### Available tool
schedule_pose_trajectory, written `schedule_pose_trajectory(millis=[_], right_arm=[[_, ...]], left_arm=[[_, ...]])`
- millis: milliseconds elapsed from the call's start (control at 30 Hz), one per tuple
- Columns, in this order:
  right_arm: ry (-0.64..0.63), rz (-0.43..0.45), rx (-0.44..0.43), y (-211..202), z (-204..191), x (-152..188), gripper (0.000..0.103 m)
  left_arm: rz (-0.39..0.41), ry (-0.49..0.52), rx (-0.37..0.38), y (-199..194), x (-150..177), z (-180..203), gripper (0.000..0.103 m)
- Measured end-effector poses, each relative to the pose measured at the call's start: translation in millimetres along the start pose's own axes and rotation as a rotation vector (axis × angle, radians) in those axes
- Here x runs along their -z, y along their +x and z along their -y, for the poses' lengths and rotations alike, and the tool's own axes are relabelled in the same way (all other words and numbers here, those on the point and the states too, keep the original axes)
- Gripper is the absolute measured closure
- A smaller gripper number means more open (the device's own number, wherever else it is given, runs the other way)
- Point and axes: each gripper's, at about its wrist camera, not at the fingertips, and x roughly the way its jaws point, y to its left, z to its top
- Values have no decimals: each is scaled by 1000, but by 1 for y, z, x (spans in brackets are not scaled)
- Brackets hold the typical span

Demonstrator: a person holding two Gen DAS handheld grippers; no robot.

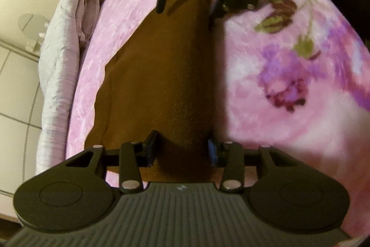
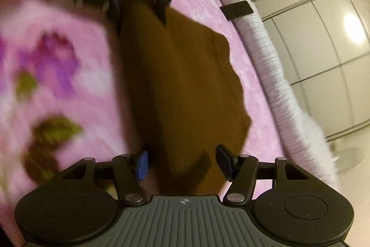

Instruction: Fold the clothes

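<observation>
Here the brown garment [image 1: 159, 75] lies folded into a long strip on the pink floral blanket [image 1: 289, 75] of the bed. The left gripper [image 1: 182, 149] points down over one end, jaws spread apart astride the cloth. The right gripper [image 2: 182, 161] faces it from the opposite end, tilted downward, its jaws likewise released and straddling the fabric's edge.
</observation>
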Motion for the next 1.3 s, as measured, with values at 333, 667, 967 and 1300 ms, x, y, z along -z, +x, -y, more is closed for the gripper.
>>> schedule_pose_trajectory(millis=[333, 667, 967, 1300], right_arm=[[37, -4, 26, -26, 17, 9, 84], [53, -29, -66, -43, -18, 18, 81], [104, -81, -71, -76, -7, 14, 80], [152, -64, -64, -92, -11, -6, 74]], left_arm=[[64, -126, 42, -48, -4, -28, 80], [54, -103, 78, -53, 3, 26, 75], [56, -218, 103, -95, 28, -6, 69], [124, -237, 59, -89, 14, -28, 67]])
